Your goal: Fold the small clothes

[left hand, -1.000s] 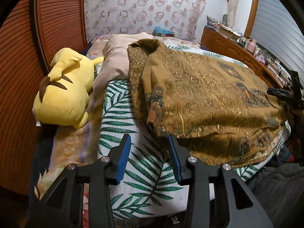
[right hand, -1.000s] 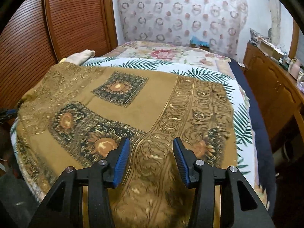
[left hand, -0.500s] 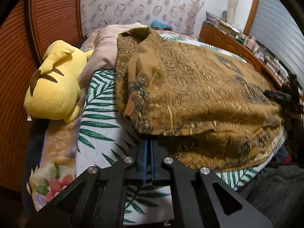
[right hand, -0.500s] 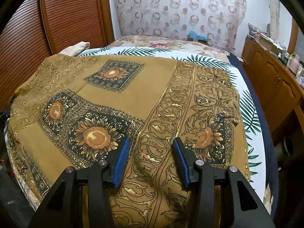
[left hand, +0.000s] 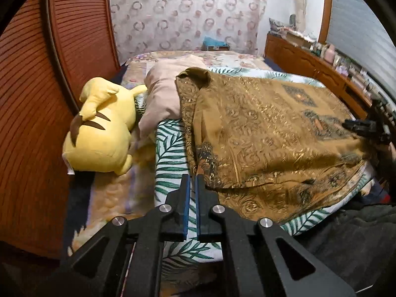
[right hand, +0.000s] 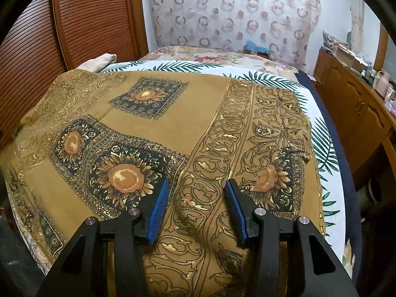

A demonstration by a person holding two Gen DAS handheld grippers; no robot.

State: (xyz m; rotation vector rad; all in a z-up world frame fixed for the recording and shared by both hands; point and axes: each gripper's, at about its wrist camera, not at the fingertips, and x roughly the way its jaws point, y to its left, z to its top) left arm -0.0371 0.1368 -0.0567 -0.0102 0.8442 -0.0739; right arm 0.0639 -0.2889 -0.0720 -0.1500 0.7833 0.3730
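While left tongs close beside it, garment underlies right tongs.

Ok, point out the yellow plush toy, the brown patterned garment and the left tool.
Yellow plush toy (left hand: 99, 138): left wrist view, on its back.
Brown patterned garment (right hand: 198, 113): right wrist view, on its plain middle.
Left tool (left hand: 192, 180): left wrist view, between its closed fingertips.

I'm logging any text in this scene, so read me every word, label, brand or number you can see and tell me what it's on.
No readable text in either view.
The white tag on the yellow plush toy: too small to read.
Items on the wooden dresser: too blurred to read any labels.
The brown patterned garment: only floral and scroll prints, no lettering.
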